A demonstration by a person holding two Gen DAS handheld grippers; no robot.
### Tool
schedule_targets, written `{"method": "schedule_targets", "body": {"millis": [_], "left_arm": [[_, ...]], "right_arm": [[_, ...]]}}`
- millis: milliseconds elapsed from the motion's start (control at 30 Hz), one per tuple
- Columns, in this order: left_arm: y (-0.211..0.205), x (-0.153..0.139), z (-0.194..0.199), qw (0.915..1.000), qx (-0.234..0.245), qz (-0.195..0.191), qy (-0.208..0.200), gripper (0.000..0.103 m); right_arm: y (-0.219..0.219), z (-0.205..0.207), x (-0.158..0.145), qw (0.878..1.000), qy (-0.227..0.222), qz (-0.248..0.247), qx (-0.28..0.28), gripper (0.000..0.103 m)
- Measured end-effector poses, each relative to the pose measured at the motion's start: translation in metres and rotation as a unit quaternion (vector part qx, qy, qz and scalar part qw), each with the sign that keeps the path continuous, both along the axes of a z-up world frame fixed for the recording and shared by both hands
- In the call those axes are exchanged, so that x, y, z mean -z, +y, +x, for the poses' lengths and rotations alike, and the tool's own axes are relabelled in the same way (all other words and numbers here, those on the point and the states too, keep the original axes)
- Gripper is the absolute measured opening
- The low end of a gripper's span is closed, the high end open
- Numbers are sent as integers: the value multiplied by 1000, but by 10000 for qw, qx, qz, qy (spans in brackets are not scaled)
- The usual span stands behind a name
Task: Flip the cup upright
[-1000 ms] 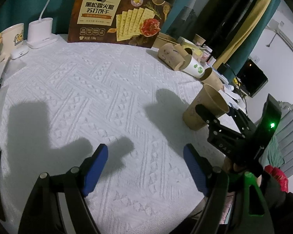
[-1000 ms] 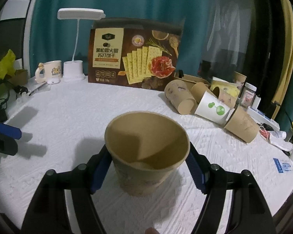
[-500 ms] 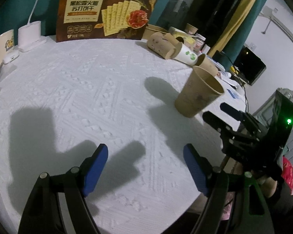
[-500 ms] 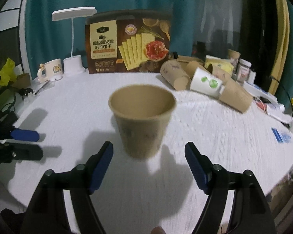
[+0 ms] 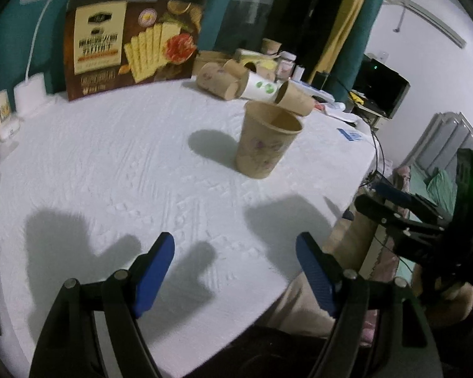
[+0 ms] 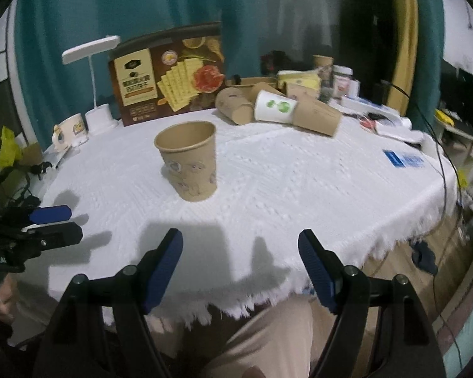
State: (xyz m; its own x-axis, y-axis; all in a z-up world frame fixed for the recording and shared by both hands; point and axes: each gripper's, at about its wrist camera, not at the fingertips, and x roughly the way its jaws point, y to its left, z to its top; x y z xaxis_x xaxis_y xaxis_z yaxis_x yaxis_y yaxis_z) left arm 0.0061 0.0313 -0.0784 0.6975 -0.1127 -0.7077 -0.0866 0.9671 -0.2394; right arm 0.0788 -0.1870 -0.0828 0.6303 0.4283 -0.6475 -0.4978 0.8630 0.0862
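Observation:
A brown paper cup (image 6: 189, 160) with a faint print stands upright, mouth up, on the white tablecloth (image 6: 299, 189). It also shows in the left wrist view as the cup (image 5: 268, 145) right of centre. My right gripper (image 6: 239, 239) hangs over the table's near edge, well short of the cup. Its jaws have just been opening and nothing is between them. My left gripper (image 5: 235, 245) is open and empty over the cloth (image 5: 110, 157), far from the cup. Each gripper appears in the other's view: the right gripper (image 5: 373, 193), the left gripper (image 6: 71, 223).
At the back stand a cracker box (image 6: 170, 78), a white desk lamp (image 6: 91, 50) and a mug (image 6: 69, 129). Several paper cups (image 6: 280, 107) lie on their sides at the back right. A blue card (image 6: 403, 159) lies near the right edge. A person's beige trousers (image 6: 268, 340) show below the fringe.
The right gripper let go of the cup and drew back to the table's near edge; the cup stays upright where it was set. The left gripper also pulled back and rolled a little.

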Motion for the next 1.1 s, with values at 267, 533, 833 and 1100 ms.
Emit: {"method": "schedule_targets", "body": {"millis": [267, 533, 833, 1100], "left_arm": [[-23, -41, -16, 9968, 212, 465, -613, 80], [-44, -89, -38, 9776, 198, 1277, -1659, 80], [-44, -128, -50, 9625, 66, 1500, -2261, 84], [-43, -158, -66, 9502, -6, 1299, -2833, 92]], "right_arm": [[-27, -19, -40, 9991, -182, 236, 316, 74], [-42, -38, -85, 9950, -675, 529, 515, 76], [-49, -58, -135, 9880, -1289, 666, 522, 78], [-59, -75, -169, 9792, -1761, 815, 598, 79]]}}
